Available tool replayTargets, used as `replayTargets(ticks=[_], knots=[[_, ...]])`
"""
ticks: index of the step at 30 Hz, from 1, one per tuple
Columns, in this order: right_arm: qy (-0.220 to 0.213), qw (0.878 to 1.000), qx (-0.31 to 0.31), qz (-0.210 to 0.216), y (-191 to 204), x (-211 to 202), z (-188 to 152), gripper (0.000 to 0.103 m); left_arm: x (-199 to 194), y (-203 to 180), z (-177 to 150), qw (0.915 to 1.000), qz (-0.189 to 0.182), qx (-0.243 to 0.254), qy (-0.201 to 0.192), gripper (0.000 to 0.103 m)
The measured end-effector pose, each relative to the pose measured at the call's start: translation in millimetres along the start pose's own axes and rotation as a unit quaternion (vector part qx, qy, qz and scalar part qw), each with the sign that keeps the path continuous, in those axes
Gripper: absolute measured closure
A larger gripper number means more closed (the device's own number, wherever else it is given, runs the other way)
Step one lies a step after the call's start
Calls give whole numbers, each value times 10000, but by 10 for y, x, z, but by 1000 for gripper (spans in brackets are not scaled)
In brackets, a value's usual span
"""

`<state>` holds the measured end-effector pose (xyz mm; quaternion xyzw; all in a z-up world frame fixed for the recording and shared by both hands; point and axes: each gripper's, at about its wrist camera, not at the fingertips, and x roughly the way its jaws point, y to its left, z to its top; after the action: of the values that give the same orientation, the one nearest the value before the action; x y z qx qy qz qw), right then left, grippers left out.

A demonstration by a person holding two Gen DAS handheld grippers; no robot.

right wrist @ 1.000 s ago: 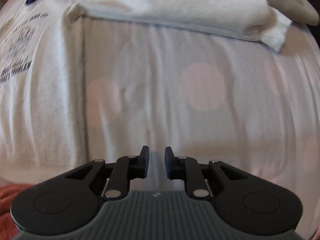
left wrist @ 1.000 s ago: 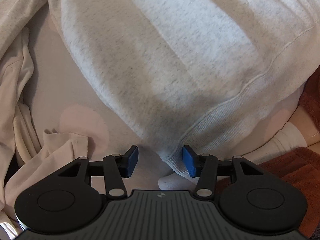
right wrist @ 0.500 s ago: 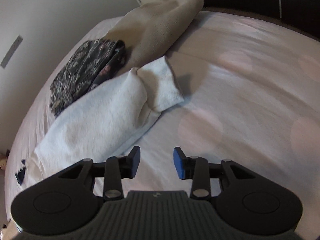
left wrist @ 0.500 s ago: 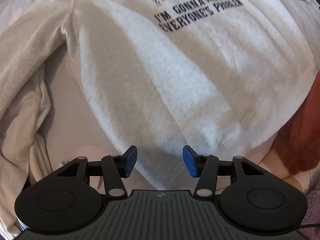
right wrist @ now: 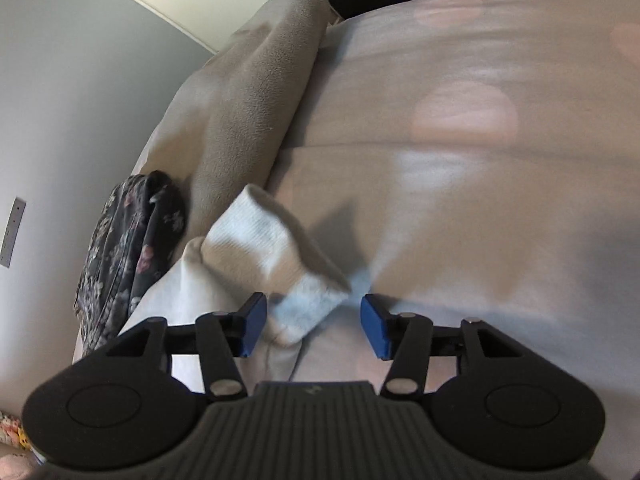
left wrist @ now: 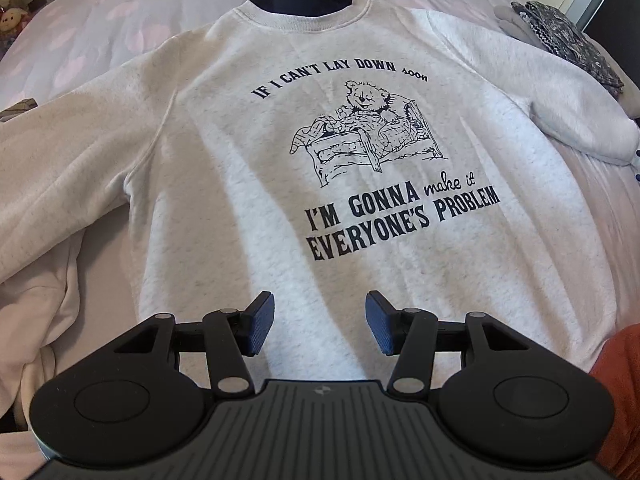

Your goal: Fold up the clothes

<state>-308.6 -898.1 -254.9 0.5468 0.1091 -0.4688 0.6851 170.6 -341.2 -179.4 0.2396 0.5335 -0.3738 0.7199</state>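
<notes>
Sweatshirt (left wrist: 320,184): light grey, printed side up, spread flat on the bed (left wrist: 120,12), neck away from the left wrist camera, hem nearest it. Both sleeves lie out to the sides. The right sleeve's ribbed cuff (right wrist: 280,256) sits on the bedspread, partly doubled back on itself, directly ahead of the right gripper (right wrist: 312,326).

Right gripper: jaws opening, about half spread. The cuff's end lies between the blue pads, but the pads do not press on it; nothing is held.

Left gripper (left wrist: 320,322): jaws parted to a moderate gap, empty, hovering above the lower body of the sweatshirt near the hem. No cloth between the pads.

Step in hand, as judged: take the right cuff and fold the sleeve inward across the chest.

Notes for doing it well:
- Pinch across the ribbing, both layers, not just the folded-back lip; a shallow bite would likely slip.
- Lift only enough to clear the bed, then carry the sleeve over so the crease falls near the shoulder seam.
- Left gripper could press the body flat near the hem so the garment does not drag sideways.
- Lay the cuff on the print without bunching.

Surroundings: a beige blanket (right wrist: 256,92) and a dark floral garment (right wrist: 128,248) lie just beyond the cuff; keep them out of the grasp. A cream garment (left wrist: 36,320) lies left of the hem, a rust-coloured cloth (left wrist: 620,380) at its right.
</notes>
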Motion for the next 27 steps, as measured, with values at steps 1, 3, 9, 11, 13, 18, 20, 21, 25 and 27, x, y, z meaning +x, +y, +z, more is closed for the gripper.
replayTargets(ticks=[1,3,9,11,13,18,20,21,25,27], knots=[[-30,10000,31,21,-12,54,21,48,30,-27,4,10000,30,26,-1,54],[-52,10000,26,44,-11,127,46,58,93,-53,9,10000,19,20,23,54],[-177,9989,-394,-154,85,97,55,88,239,-77,34,9999,22,-107,98,54],[-243,9982,-530,-143,131,25,63,90,230,-62,40,9998,-5,-167,55,54],[-341,9972,-660,-86,248,-116,116,92,199,-26,44,9996,-85,-279,-38,54],[-668,9917,-1098,101,782,-562,284,92,130,96,0,9978,-130,-528,-368,54],[-844,9869,-1358,210,1140,-774,325,93,123,176,-14,9972,-47,-566,-486,55],[-939,9838,-1504,257,1330,-885,337,93,116,217,-11,9966,20,-584,-580,54],[-1274,9669,-2151,507,2220,-1314,243,93,111,348,16,9933,193,-618,-956,54],[-1364,9551,-2536,694,2710,-1493,102,93,122,404,9,9916,178,-638,-1111,54]])
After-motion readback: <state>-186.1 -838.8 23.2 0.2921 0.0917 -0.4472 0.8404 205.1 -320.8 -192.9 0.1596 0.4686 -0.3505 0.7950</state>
